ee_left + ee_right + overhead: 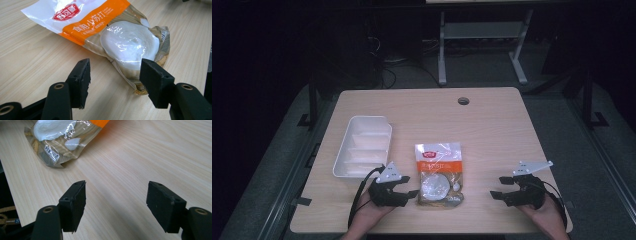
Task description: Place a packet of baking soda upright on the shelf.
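Starting at the left of the light wooden table (492, 130), I see a white rectangular plastic tray (363, 146) with divided compartments, sitting at about ten o'clock from my left gripper (404, 192). That left gripper has its jaws spread wide and holds nothing; in the left gripper view the near corner of the clear-and-orange plastic food pouch with a white round cake inside (117, 37) lies just ahead of the gap, at twelve o'clock, and I can't tell whether the right-hand pad touches it. The pouch lies flat near the middle of the table's front half. Well apart, at three o'clock from the pouch, my right gripper (501, 187) hovers with jaws wide and empty. I judge I'm at the approach step: next I should ease the left jaws around the pouch's edge and close gently, since the film looks slippery.
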`<state>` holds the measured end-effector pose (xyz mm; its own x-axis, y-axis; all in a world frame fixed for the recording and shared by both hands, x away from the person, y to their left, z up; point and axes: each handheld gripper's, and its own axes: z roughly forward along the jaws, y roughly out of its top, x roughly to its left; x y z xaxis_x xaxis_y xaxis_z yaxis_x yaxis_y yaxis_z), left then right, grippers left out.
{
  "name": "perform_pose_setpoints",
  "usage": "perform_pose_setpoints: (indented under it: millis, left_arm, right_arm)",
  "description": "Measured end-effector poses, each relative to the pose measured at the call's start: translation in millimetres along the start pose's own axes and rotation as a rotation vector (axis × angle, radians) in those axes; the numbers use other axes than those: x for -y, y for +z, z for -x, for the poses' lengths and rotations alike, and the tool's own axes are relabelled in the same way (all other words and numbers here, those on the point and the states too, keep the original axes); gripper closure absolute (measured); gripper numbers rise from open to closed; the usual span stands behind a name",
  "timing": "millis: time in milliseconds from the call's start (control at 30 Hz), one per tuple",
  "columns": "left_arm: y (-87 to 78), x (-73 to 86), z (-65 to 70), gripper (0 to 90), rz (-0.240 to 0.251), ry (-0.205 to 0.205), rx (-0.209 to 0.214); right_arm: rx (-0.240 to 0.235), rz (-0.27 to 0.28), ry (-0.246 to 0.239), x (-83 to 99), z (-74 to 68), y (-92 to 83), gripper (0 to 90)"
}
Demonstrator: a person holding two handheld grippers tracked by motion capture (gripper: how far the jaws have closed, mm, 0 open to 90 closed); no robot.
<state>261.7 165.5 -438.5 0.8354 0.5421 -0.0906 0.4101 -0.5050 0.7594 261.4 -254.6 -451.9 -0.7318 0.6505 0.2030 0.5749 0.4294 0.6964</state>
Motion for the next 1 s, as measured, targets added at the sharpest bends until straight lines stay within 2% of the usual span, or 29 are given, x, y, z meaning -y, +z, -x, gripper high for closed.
perform_pose_setpoints:
  millis: [67,367,400,500,667,900,933,1000]
  left_arm:
    - [0.5,-0.2,0.1,43.8,-0.002,0.0,0.002]
    - [4.2,-8.8,2.9,55.3,0.008,0.018,0.028]
    - [5.2,-10.1,3.0,61.5,0.005,0.025,0.035]
    - [9.6,-14.1,5.0,67.7,-0.001,0.034,0.057]
    - [15.6,-17.1,6.8,75.7,-0.014,0.046,0.065]
    - [27.7,-18.3,8.6,78.0,-0.064,0.056,0.073]
    - [27.6,-19.2,9.1,78.0,-0.073,0.067,0.069]
    - [28.3,-18.8,9.0,78.1,-0.076,0.061,0.073]
  right_arm:
    - [0.001,0.006,-0.006,-0.6,-0.9,-0.3,30.5]
    - [0.012,0.02,0.021,-2.3,3.9,-0.8,30.1]
    - [0.01,0.024,0.026,-4.2,6.2,0.2,30.0]
    - [0.011,0.019,0.029,-6.5,7.5,3.2,29.9]
    - [0.001,0.014,0.031,-12.8,10.0,7.9,30.0]
    - [-0.037,0.029,0.046,-29.6,14.3,12.6,29.5]
    - [-0.04,0.028,0.031,-36.4,12.0,15.2,29.6]
    - [-0.051,0.022,0.018,-42.2,10.8,18.4,29.8]
